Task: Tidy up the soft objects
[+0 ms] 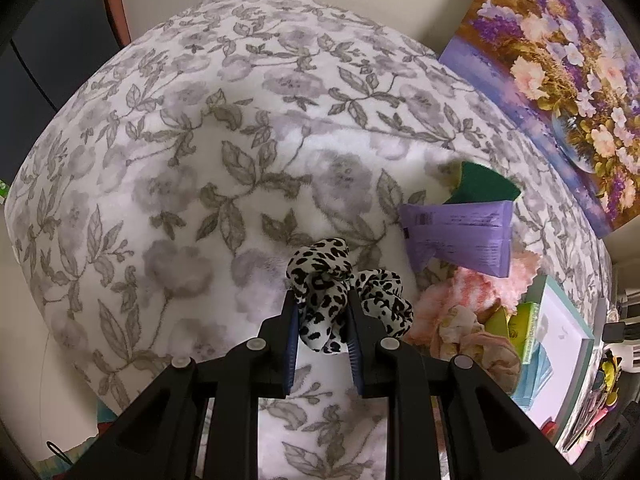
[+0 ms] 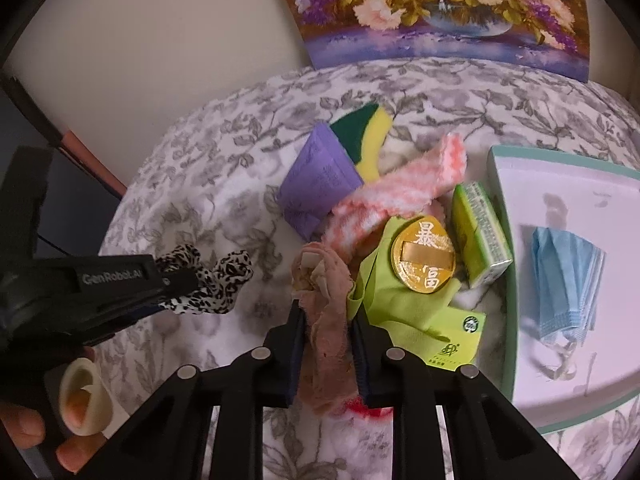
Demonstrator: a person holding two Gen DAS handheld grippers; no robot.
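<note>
My left gripper [image 1: 321,298] is shut on a black-and-white leopard-print scrunchie [image 1: 320,256], held just above the floral blanket [image 1: 180,160]. The right wrist view shows that same gripper [image 2: 176,280] and scrunchie [image 2: 224,276] at the left. My right gripper [image 2: 326,309] is shut on a beige-pink soft cloth [image 2: 320,268], whose far end lies at the near edge of a pile. In the pile are a pink-and-white fluffy sock [image 2: 400,192], a lime-green cloth [image 2: 384,292], a purple packet [image 2: 316,184] and a green-and-yellow sponge [image 2: 368,136].
A gold disc [image 2: 424,252] and a green box [image 2: 480,232] rest on the pile. To the right, a teal-rimmed white tray [image 2: 508,280] holds a blue face mask [image 2: 568,280]. A flower painting [image 2: 440,8] leans on the wall behind. A person's hand [image 2: 24,428] shows at lower left.
</note>
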